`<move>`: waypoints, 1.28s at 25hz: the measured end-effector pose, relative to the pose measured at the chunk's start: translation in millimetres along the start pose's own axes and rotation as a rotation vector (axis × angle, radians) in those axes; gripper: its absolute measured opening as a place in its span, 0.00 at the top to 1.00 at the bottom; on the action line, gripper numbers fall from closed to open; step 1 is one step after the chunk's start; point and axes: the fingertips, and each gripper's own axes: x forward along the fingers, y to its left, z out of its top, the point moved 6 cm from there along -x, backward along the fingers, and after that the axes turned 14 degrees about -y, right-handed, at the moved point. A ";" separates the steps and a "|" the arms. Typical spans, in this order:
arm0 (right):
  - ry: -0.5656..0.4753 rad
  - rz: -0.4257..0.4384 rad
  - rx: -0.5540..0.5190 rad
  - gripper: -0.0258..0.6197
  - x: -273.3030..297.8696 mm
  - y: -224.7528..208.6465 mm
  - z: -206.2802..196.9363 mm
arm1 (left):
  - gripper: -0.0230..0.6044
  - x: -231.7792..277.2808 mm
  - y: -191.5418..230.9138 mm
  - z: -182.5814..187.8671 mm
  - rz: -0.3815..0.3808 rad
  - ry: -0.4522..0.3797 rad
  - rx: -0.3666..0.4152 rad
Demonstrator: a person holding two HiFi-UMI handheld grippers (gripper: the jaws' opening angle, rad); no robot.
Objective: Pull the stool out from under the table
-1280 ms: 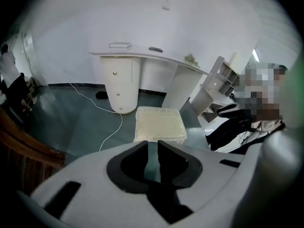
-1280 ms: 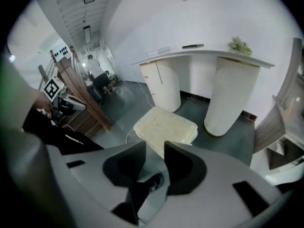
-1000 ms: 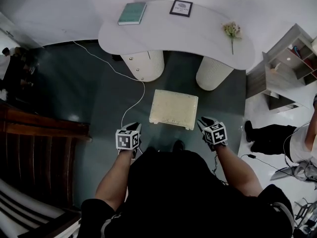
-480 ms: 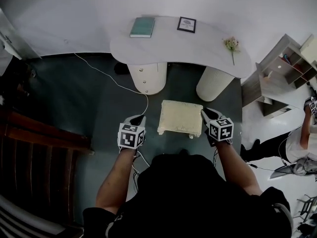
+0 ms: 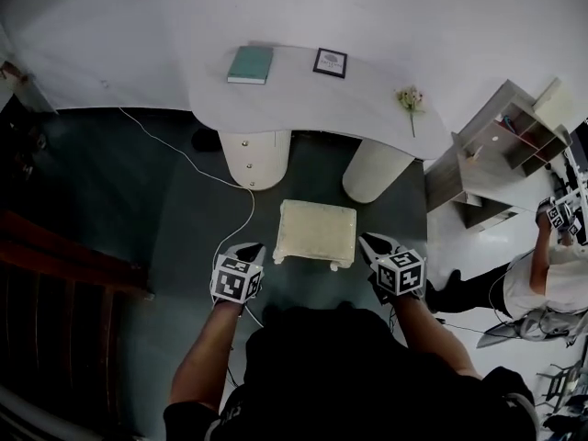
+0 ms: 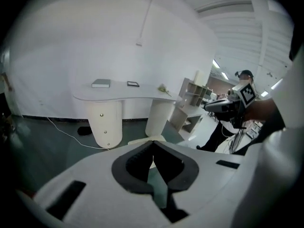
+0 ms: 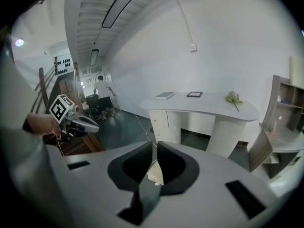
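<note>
**A:** Nearest the camera, what state are the two tongs in?
**B:** Left gripper (image 5: 249, 249): jaws closed tip to tip, nothing between them. Right gripper (image 5: 374, 243): jaws have just been closing and a narrow slit remains. Only a sliver of the stool beyond shows through it, and nothing is gripped.

**A:** Where is the stool?
**B:** The cream, rectangular cushioned stool (image 5: 315, 231) stands on the dark grey-green floor (image 5: 165, 219) between the two grippers, one just beside each short end. Contact cannot be made out. It sits clear of the table, in front of the gap between the two ribbed white pedestals (image 5: 255, 159).

**A:** Is any writing legible?
**B:** The marker cubes (image 5: 237, 280) carry only black-and-white square patterns. Print in the small black-framed picture (image 5: 330, 62) is too small to read, as is the cover of the teal book (image 5: 250, 64).

**A:** How is the stool oriented?
**B:** Its long axis runs left to right in the head view, roughly parallel to the front edge of the white curved-top table (image 5: 303, 108). The seat faces up, with short legs visible at the near corners.
</note>
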 end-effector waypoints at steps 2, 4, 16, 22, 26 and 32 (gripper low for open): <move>-0.037 0.006 0.023 0.91 -3.2 -13.5 7.7 | 0.95 2.8 -10.0 18.6 0.043 -0.080 -0.060; -0.082 0.016 0.027 0.93 -5.4 -28.5 20.4 | 0.95 6.5 -21.0 42.7 0.086 -0.163 -0.102; -0.232 0.166 -0.034 0.95 -16.9 -100.3 96.5 | 0.95 54.8 -86.2 190.0 0.129 -0.313 0.099; -0.335 0.212 -0.058 0.95 -34.9 -98.0 154.9 | 0.95 60.4 -110.9 230.6 0.086 -0.379 0.173; -0.465 0.230 -0.107 0.95 -60.0 -84.4 185.8 | 0.95 41.1 -122.2 245.0 0.094 -0.486 0.156; -0.595 0.181 -0.146 0.95 -105.9 -82.9 193.6 | 0.95 11.9 -133.7 251.8 0.110 -0.578 0.180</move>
